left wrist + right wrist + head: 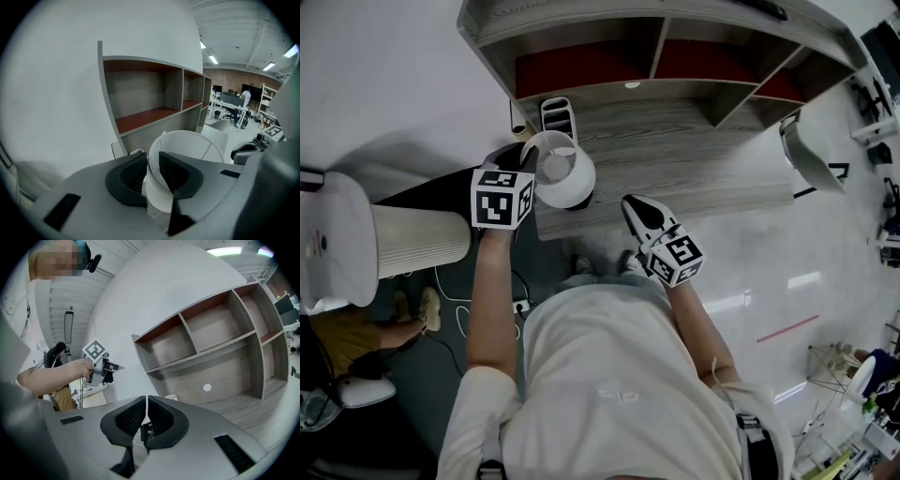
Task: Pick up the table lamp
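Note:
The table lamp (569, 180) has a white cone shade and stands on the front left corner of the wooden desk (694, 178). My left gripper (528, 156) reaches it from the left. In the left gripper view the shade (187, 145) has its near wall between the pads, and the left gripper (152, 165) is shut on that wall just below the rim. My right gripper (631, 202) hovers over the desk's front edge, right of the lamp and apart from it. In the right gripper view the right gripper (146, 412) is shut with nothing in it.
A shelf unit (656, 42) with red-backed compartments stands at the back of the desk. A small white rack (558, 113) stands behind the lamp. A ribbed white cylinder (420, 240) is left of the desk, above cables on the floor. A pale chair (811, 155) is at the right.

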